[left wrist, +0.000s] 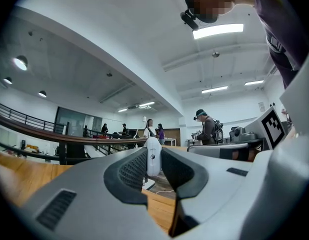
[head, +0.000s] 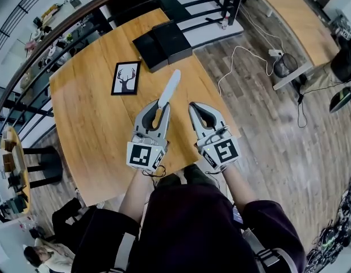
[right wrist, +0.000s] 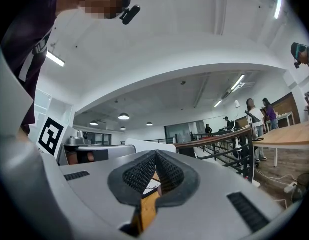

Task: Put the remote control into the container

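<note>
A long white remote control (head: 170, 87) sticks out forward from my left gripper (head: 159, 104), which is shut on its near end above the wooden table (head: 90, 112). In the left gripper view the remote (left wrist: 153, 155) stands end-on, pinched between the dark pads (left wrist: 134, 170). The black container (head: 163, 43) sits at the table's far edge, beyond the remote's tip and apart from it. My right gripper (head: 194, 107) hangs beside the left one, shut, with its pads (right wrist: 144, 171) meeting at the tips and nothing between them.
A framed deer picture (head: 126, 77) lies on the table left of the remote. A dark curved railing (head: 62, 24) runs behind the table. Cables (head: 243, 56) and a power strip lie on the floor at right. A seated person (head: 45, 253) is at lower left.
</note>
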